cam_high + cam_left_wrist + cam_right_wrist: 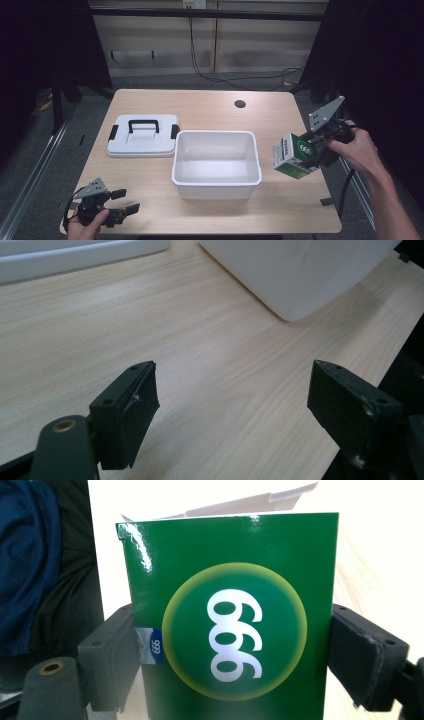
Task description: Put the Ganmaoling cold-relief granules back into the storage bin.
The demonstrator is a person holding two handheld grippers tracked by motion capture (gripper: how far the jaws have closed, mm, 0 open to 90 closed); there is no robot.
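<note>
My right tongs [314, 152] pinch the green carton [295, 156], one black jaw pressed on each side wall; the right gripper view shows the carton [232, 625] face-on between the jaws. The carton hangs in the air above the bench's right edge, tilted, just beside the right wall of the white tub [217, 185] but not touching it. My right hand [356, 149] grips the tongs from off the right edge.

Carton: glossy printed card, rectangular, dark green with a yellow-ringed disc and white "999"; one side panel is white with small print. Top flaps stand loose.

My left tongs [125, 201] rest near the front left corner of the bench [210, 107], jaws spread, nothing between them; the left gripper view shows bare pale wood grain between the pads [131, 415].

Tub: white plastic, rectangular, rounded corners, open and empty, at the bench's middle toward the front edge. Its lid [143, 136], white with a black handle and black side clips, lies flat just left of it. A round cable hole [240, 104] sits near the back edge. Only the tub's raised right rim stands between carton and tub interior.
</note>
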